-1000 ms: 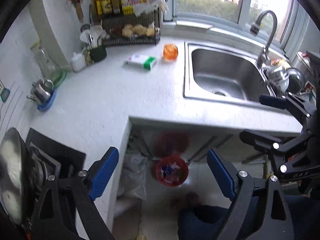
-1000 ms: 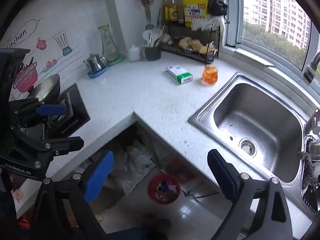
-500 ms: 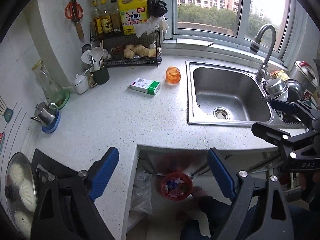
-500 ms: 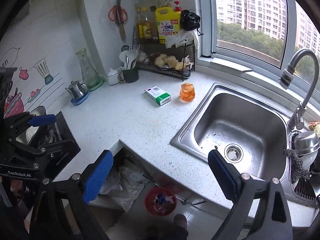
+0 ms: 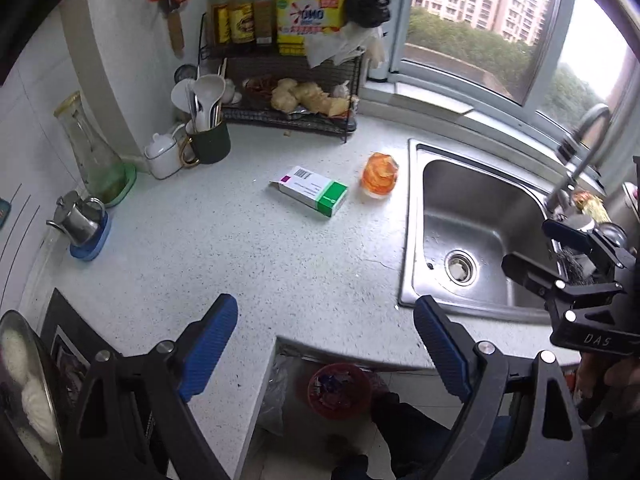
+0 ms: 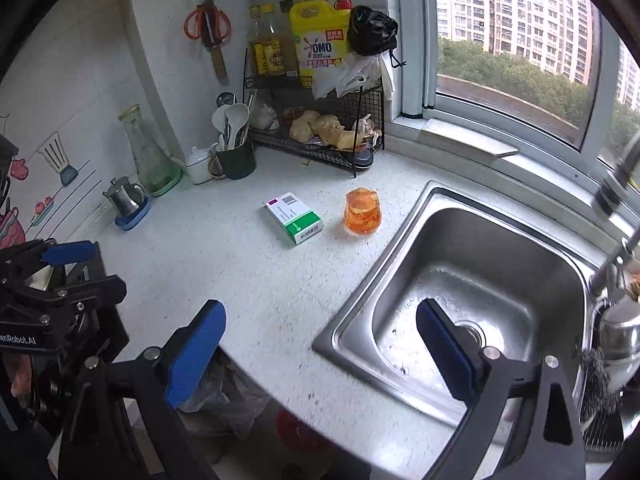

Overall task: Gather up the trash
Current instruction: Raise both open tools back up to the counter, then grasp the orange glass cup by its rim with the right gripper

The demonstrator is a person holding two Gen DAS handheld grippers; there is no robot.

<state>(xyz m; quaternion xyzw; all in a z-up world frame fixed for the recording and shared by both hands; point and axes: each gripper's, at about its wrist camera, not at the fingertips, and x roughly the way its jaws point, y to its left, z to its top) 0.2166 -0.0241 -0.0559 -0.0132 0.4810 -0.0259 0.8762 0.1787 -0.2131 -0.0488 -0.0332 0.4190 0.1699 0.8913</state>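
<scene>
The left gripper [image 5: 324, 344] hangs over the speckled white countertop [image 5: 240, 248] with its blue-padded jaws spread wide and nothing between them. Well ahead of those jaws, roughly on their midline, lies a white and green carton [image 5: 311, 190], flat on the counter; an orange crinkled wrapper [image 5: 380, 175] stands just to the carton's right, close to the steel sink [image 5: 476, 232]. Below the jaws, past the counter edge, a red bin [image 5: 339, 390] of scraps sits on the floor. The right gripper [image 6: 320, 344] is likewise released and empty, its right finger over the sink basin, carton and wrapper ahead between the jaws.
</scene>
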